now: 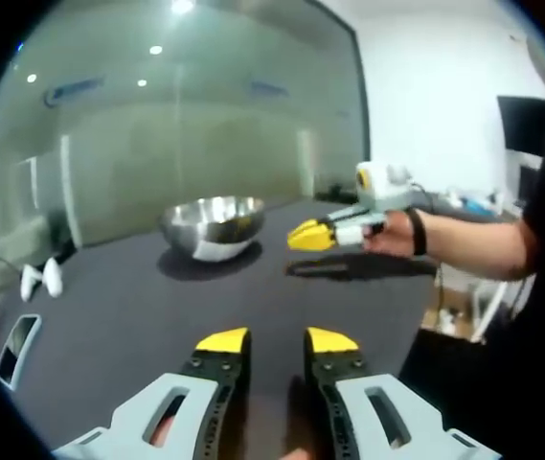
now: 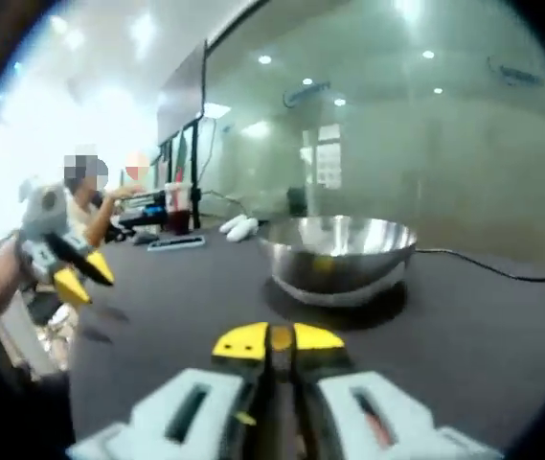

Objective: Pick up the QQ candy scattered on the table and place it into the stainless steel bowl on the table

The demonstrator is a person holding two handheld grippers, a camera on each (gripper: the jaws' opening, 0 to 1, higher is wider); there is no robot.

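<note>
The stainless steel bowl [image 1: 213, 225] stands on the dark table [image 1: 157, 316], ahead of my left gripper [image 1: 277, 343], whose yellow-tipped jaws are open with nothing between them. A hand brings my right gripper [image 1: 301, 236] in from the right, level with the bowl's rim and just beside it. In the right gripper view the bowl [image 2: 337, 254] sits close ahead. My right gripper [image 2: 280, 339] is shut there, with a small orange candy [image 2: 280, 336] pinched between its tips. The left gripper [image 2: 82, 278] hovers open at the far left.
Two white rounded objects [image 1: 40, 278] and a phone [image 1: 15, 347] lie at the table's left edge. A cable [image 2: 483, 264] runs behind the bowl. A glass wall backs the table. A person sits at a far desk with bottles [image 2: 176, 206].
</note>
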